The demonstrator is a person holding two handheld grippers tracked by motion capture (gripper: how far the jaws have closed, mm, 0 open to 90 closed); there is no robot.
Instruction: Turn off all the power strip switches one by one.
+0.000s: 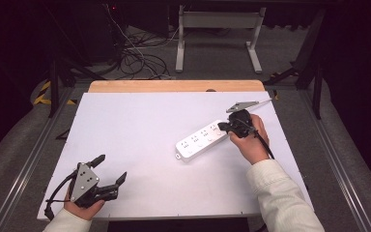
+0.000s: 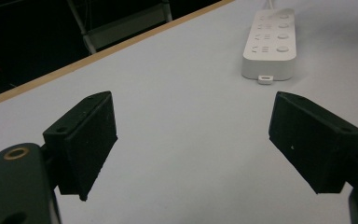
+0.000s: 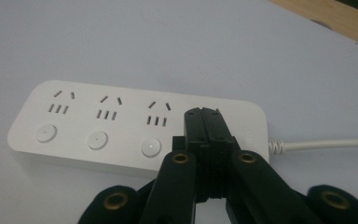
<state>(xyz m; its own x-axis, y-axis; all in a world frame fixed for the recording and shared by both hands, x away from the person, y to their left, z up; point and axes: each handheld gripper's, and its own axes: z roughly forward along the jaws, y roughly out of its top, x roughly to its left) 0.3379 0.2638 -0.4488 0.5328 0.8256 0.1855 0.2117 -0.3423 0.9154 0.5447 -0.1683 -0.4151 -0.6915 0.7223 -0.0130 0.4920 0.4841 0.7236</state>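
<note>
A white power strip [image 1: 200, 140] lies at an angle on the white table [image 1: 135, 121], right of centre, with several sockets and round buttons along it. My right gripper [image 1: 221, 127] is shut with nothing between its jaws. Its tips [image 3: 204, 112] hover over the cable end of the power strip [image 3: 98, 126], covering the socket there; whether they touch it I cannot tell. My left gripper [image 1: 112, 167] rests near the front left corner, jaws wide open and empty. In the left gripper view, the left gripper [image 2: 191, 135] points across bare table toward the power strip [image 2: 270, 44] farther off.
The strip's white cable [image 3: 326, 143] runs off from its end toward the table's right side. A wooden edge [image 1: 174, 86] borders the far side of the table. Beyond it on the floor stand a metal frame [image 1: 217, 34] and loose cables [image 1: 135, 58].
</note>
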